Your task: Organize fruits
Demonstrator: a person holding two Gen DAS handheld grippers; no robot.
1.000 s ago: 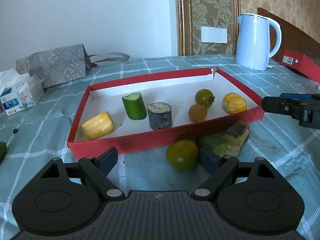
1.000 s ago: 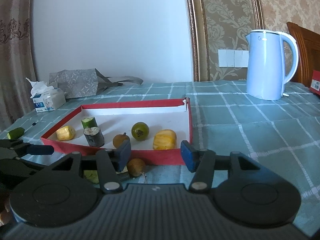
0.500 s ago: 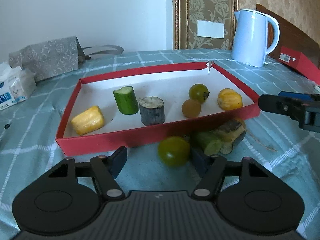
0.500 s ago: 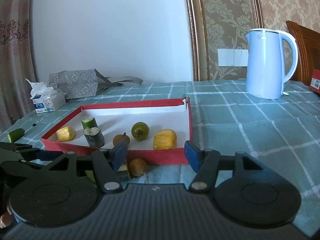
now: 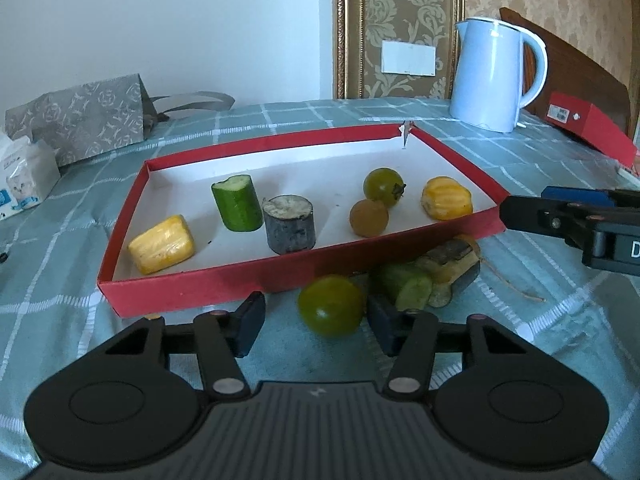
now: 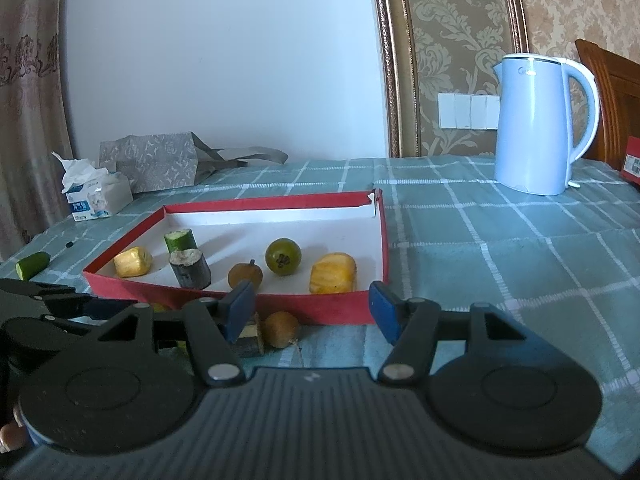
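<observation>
While my left hand-held gripper (image 5: 316,322) is closing in on the green tomato (image 5: 330,310), its jaws have just been narrowing and are now standing at a middling gap with the tomato between them. The right pad looks to be touching or nearly touching the fruit; the left pad is clearly apart from it, so I am not gripping yet. The tomato is lying on the tabletop (image 5: 520,340) directly ahead of this gripper, just in front of the near wall of the red box (image 5: 224,286). Being round, it is offering no long axis to line up with. Just to its right, a cut cucumber piece (image 5: 408,289) and a dark chunk (image 5: 452,266) are crowding against it, so I judge the right pad has little room.

My right hand-held gripper (image 6: 312,312) is waiting half open and holding nothing, farther off to the side, so the left is the nearer one. Inside the box, six pieces are already sitting on the white floor.

A teal checked cloth is covering the tabletop; a pale blue kettle (image 5: 496,76), a grey paper bag (image 5: 80,116) and a tissue pack (image 6: 98,196) are standing toward the back wall.
</observation>
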